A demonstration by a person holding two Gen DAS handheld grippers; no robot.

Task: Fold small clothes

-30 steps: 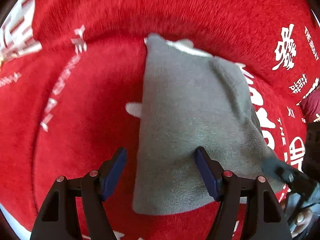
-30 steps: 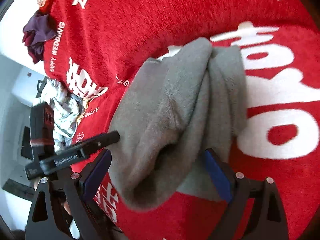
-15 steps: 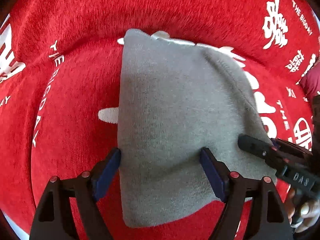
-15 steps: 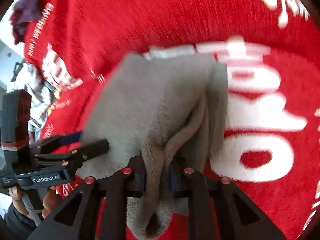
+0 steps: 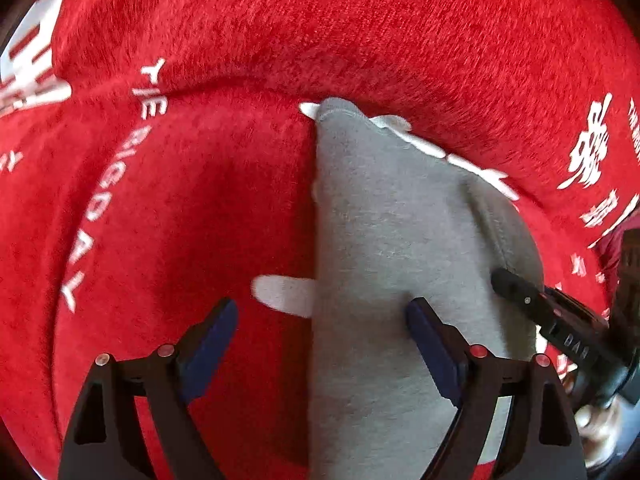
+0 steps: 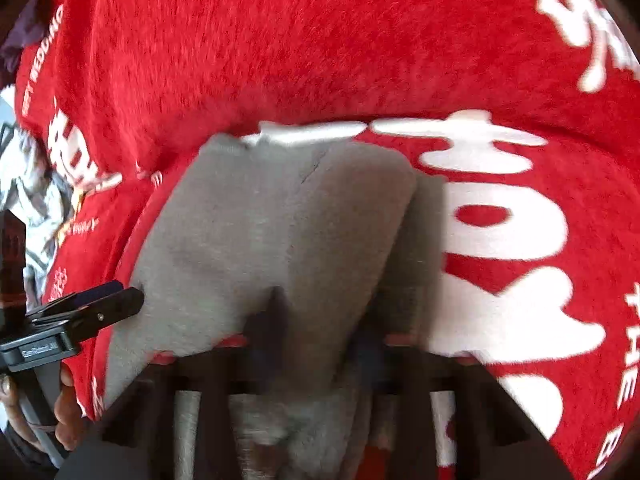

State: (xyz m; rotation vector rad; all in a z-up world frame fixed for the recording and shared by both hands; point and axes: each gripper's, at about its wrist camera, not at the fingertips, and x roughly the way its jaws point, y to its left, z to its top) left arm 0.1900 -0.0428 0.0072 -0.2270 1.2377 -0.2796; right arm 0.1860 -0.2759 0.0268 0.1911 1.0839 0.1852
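A small grey garment [image 5: 396, 264] lies lengthwise on a red blanket [image 5: 192, 208] with white lettering. My left gripper [image 5: 320, 332] hovers over its near left edge. Its jaws are opening, one blue pad over the blanket and the other over the cloth, and neither presses on it. In the right wrist view the grey garment [image 6: 260, 232] bunches into a raised fold at its near end. My right gripper [image 6: 316, 332] is closing there, and its fingers pinch that fold. Each gripper shows in the other's view: the right gripper [image 5: 552, 320] at the cloth's right edge, the left gripper [image 6: 100, 312] at its left.
The red blanket [image 6: 320, 60] covers the whole work surface. A heap of pale patterned clothes [image 6: 32, 200] and a dark purple garment [image 6: 16, 40] lie beyond its left edge. A person's hand [image 6: 64, 408] holds the left gripper's handle.
My right gripper went from wide open around the bunched cloth to pinching its fold. My left gripper widened and shifted left, so the cloth's left edge now lies between its fingers.
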